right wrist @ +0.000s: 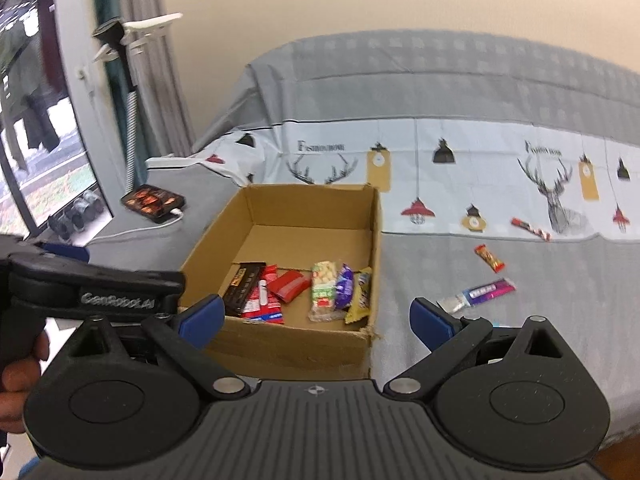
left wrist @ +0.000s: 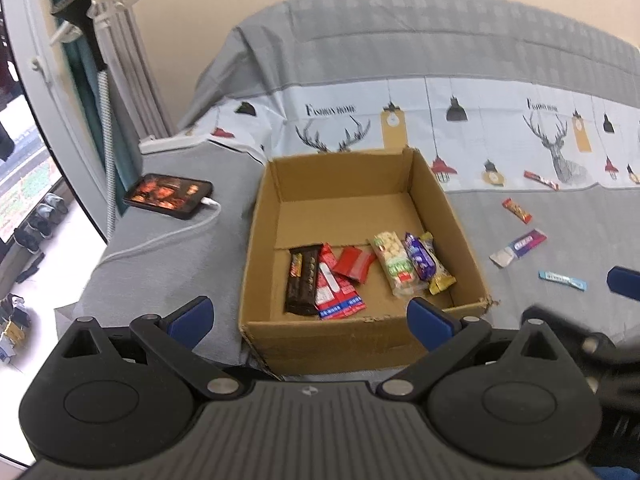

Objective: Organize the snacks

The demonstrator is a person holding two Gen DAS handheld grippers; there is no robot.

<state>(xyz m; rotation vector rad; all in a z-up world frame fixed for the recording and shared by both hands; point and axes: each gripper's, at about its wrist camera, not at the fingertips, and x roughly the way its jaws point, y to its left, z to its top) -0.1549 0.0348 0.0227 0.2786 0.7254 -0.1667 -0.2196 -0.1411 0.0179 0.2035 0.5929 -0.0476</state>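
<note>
An open cardboard box (left wrist: 352,184) (right wrist: 376,220) sits on a grey bed cover. Inside lie a dark bar (left wrist: 303,279) (right wrist: 243,289), red packets (left wrist: 340,284) (right wrist: 289,286), a nut pack (left wrist: 396,264) (right wrist: 323,290), a purple snack (left wrist: 418,258) (right wrist: 344,288) and a yellow snack (left wrist: 438,270) (right wrist: 360,292). Loose on the cover to the right lie a purple-white bar (left wrist: 520,247) (right wrist: 478,293), a small red bar (left wrist: 517,210) (right wrist: 489,258), a long red bar (left wrist: 541,180) (right wrist: 530,228) and a blue stick (left wrist: 562,280). My left gripper (left wrist: 310,316) (right wrist: 64,252) is open and empty before the box. My right gripper (right wrist: 316,316) is open and empty.
A phone (left wrist: 168,195) (right wrist: 154,200) on a white charging cable (left wrist: 160,240) lies left of the box. A window and curtains stand at the far left, with a clothes steamer pole (left wrist: 104,112). A beige wall rises behind the bed.
</note>
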